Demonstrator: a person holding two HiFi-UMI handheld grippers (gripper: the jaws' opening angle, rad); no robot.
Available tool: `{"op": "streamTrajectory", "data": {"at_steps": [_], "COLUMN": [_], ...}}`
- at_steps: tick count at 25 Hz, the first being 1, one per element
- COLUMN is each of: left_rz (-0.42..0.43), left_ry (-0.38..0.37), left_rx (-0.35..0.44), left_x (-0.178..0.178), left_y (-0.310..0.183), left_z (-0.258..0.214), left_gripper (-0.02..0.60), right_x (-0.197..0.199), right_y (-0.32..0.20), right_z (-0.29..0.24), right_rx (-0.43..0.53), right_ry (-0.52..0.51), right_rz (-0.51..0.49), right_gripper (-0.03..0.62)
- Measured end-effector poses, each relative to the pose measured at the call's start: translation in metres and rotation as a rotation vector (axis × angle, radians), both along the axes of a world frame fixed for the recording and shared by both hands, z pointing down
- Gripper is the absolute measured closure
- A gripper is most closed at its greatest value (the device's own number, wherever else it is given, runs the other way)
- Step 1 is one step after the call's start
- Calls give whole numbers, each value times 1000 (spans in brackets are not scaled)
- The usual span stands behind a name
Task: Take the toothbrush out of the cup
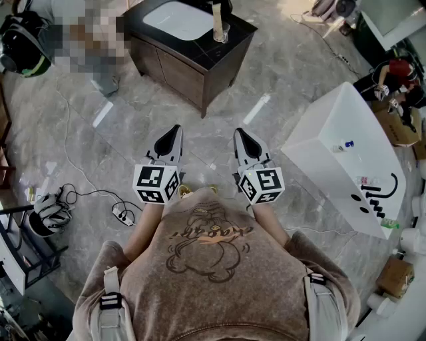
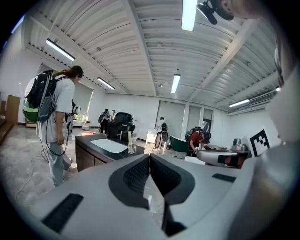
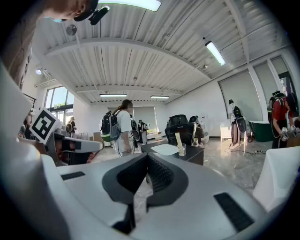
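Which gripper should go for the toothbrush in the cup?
Right, marginally. Left gripper and right gripper are both shut, empty, far from the vanity, but the cup holding the toothbrush stands nearer the right one's line.

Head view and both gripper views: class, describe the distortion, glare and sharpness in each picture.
Head view: sharp, glare streaked on the glossy floor. Left gripper view: fisheye curves the ceiling, corners go black, the ceiling lamp burns out. Right gripper view: same curving and dark corners; the distant cup looks tiny.

Showroom-like hall, freestanding sink cabinet (image 1: 174,72)
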State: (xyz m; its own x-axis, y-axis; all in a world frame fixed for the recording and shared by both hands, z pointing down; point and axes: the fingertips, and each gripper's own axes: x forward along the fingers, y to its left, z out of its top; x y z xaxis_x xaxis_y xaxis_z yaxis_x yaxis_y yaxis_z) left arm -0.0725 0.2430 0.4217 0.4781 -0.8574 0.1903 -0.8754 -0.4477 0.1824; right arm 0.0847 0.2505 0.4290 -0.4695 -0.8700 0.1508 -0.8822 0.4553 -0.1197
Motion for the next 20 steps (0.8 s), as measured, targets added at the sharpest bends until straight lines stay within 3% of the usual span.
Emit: {"op": "streamTrajectory", "data": {"at_steps": [20], "left_rz": [43], "left_ry": [-6], "left_rx": [3], "left_x": [-17], "left_y": [-23], "left_z": [17], "left_gripper": [565], "right_x": [-26], "right_y": [-9], "right_z": [19], "right_rx": [-11], "right_ry": [-41], "right_rz": [16], "right_gripper": [577]}}
